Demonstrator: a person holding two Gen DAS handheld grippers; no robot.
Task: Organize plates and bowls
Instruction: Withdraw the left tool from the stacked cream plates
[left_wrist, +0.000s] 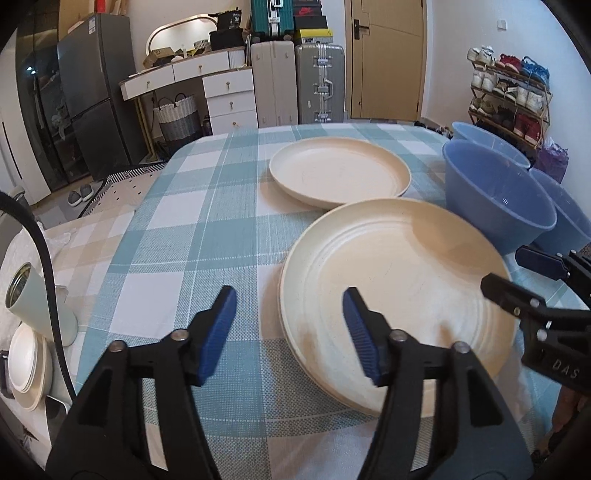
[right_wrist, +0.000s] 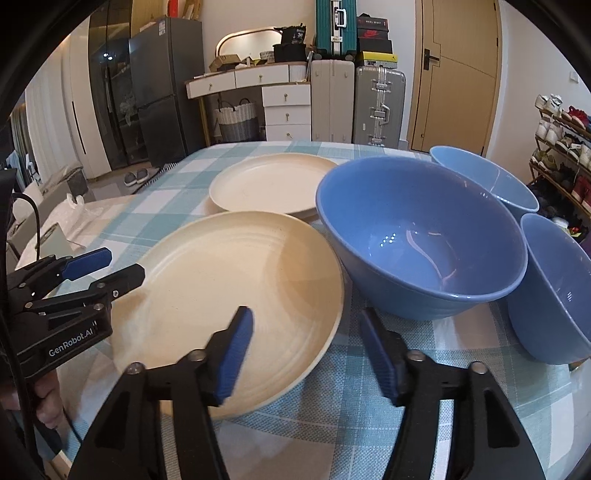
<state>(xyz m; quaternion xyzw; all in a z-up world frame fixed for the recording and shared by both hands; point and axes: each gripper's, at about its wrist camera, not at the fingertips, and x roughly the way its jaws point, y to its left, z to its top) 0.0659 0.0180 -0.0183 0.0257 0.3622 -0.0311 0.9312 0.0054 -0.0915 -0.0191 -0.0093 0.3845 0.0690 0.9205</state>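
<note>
I'm seeing the near cream plate (right_wrist: 229, 280) lying flat, face up, on the checked tablecloth (left_wrist: 177, 236), round so no long axis. Left gripper (left_wrist: 290, 334) is straddling its left rim, right gripper (right_wrist: 306, 354) its right rim; both are spread, pinching nothing. Far plate (right_wrist: 266, 188) and blue bowls (right_wrist: 421, 236) are sitting beyond.

Two cream plates (right_wrist: 229, 280) beside three upright blue bowls (right_wrist: 421, 236)
</note>
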